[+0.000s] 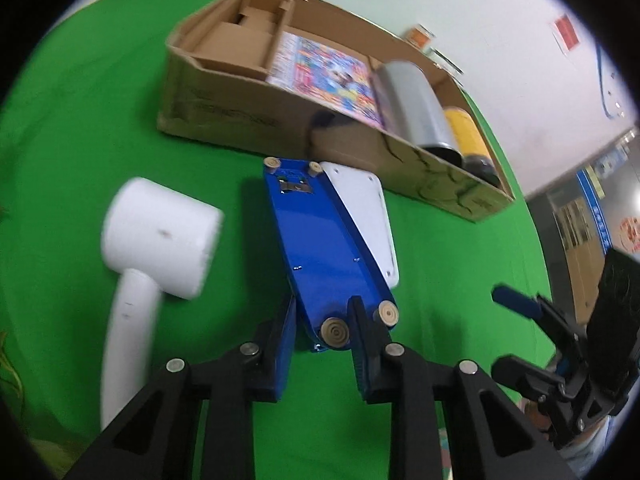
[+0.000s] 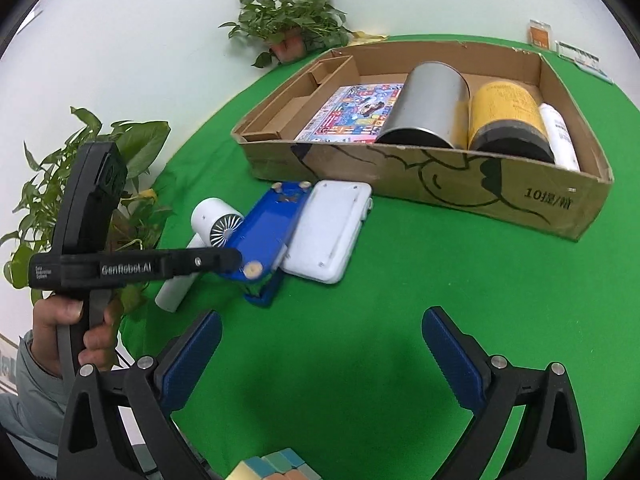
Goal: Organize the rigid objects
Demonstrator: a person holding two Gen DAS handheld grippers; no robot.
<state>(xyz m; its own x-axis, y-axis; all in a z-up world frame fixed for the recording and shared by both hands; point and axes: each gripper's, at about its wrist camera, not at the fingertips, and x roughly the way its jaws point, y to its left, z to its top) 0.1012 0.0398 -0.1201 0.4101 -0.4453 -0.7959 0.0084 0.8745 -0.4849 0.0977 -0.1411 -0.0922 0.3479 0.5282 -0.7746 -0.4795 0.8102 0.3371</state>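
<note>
My left gripper (image 1: 322, 320) is shut on the near end of a blue flat device (image 1: 320, 248) with round cork feet, tilted on its edge; it also shows in the right wrist view (image 2: 268, 232). A white flat device (image 1: 366, 216) lies against its right side, also in the right wrist view (image 2: 328, 236). A white hair dryer (image 1: 156, 240) lies to the left on the green cloth. The cardboard box (image 2: 480, 188) behind holds a colourful booklet (image 2: 356, 116), a silver can (image 2: 428, 108), a yellow can (image 2: 504, 116) and a white bottle (image 2: 560, 136). My right gripper (image 2: 322, 354) is open and empty above the cloth.
Potted plants (image 2: 288, 20) stand at the back and left (image 2: 80, 184) of the green table. A stack of coloured blocks (image 2: 276, 466) sits at the near edge. Small cards (image 2: 540, 34) stand behind the box.
</note>
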